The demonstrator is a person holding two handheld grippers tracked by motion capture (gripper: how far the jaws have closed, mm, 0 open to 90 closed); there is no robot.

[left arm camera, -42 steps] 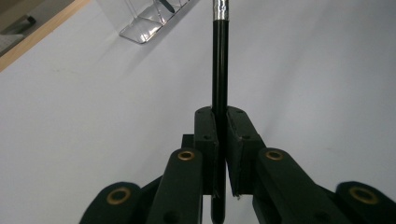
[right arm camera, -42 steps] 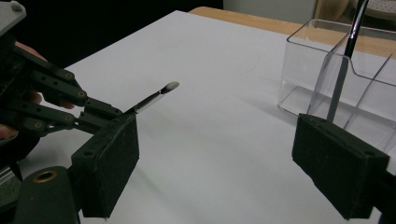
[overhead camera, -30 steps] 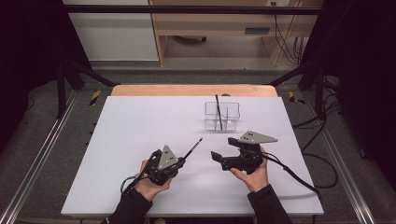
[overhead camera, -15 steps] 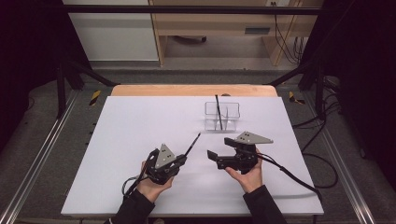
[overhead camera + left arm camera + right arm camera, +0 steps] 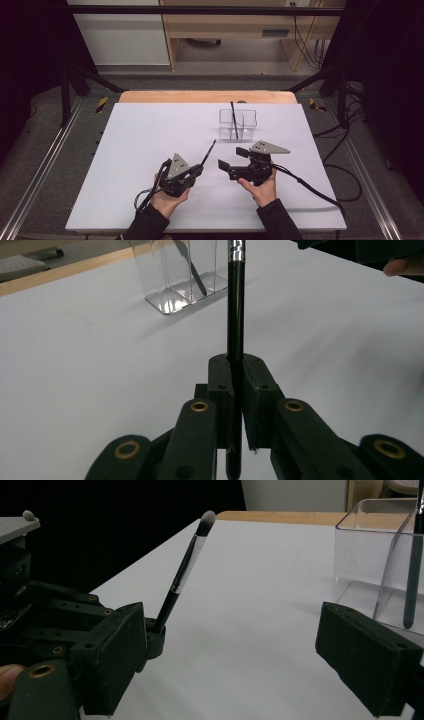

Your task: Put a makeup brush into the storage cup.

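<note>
Clamped in the left tongs (image 5: 196, 171) is a black makeup brush (image 5: 208, 153), angled toward one o'clock above the white surface (image 5: 150, 135). The right tongs (image 5: 231, 160) are held wide apart, gripping nothing, just beside the brush at three o'clock. A clear organizer (image 5: 238, 124) with another brush (image 5: 233, 118) is seen at twelve.

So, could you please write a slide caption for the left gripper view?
Left gripper clamps a black brush, pointing toward the clear holder.
</note>
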